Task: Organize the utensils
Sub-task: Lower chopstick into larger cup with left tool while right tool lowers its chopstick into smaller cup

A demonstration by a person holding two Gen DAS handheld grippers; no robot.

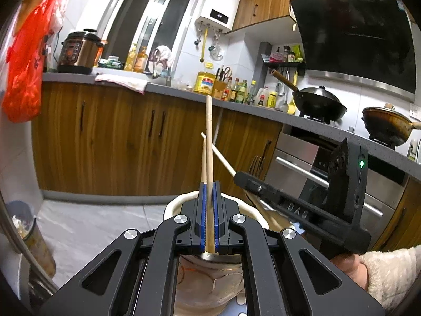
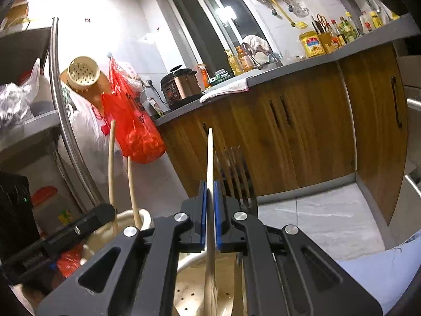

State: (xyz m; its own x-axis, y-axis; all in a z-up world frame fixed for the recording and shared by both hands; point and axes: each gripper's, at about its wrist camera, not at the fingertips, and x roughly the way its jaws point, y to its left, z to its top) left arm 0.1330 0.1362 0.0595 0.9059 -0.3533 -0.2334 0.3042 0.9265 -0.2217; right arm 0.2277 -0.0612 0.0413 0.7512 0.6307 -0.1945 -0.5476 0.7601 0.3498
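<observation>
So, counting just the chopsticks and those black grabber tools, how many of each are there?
Chopsticks: 3 (one clamped in the left gripper, one clamped in the right gripper, one loose)
Grippers: 2
Total: 5

We are looking at a home kitchen. A grey countertop (image 1: 168, 89) is running over wooden cabinets (image 1: 110, 137); on it a pressure cooker (image 1: 77, 52) is sitting beside oil bottles (image 1: 138, 59), a black wok (image 1: 319, 104) is resting farther along it under a range hood (image 1: 355, 39), and a water heater (image 1: 218, 5) is hanging above it.
</observation>
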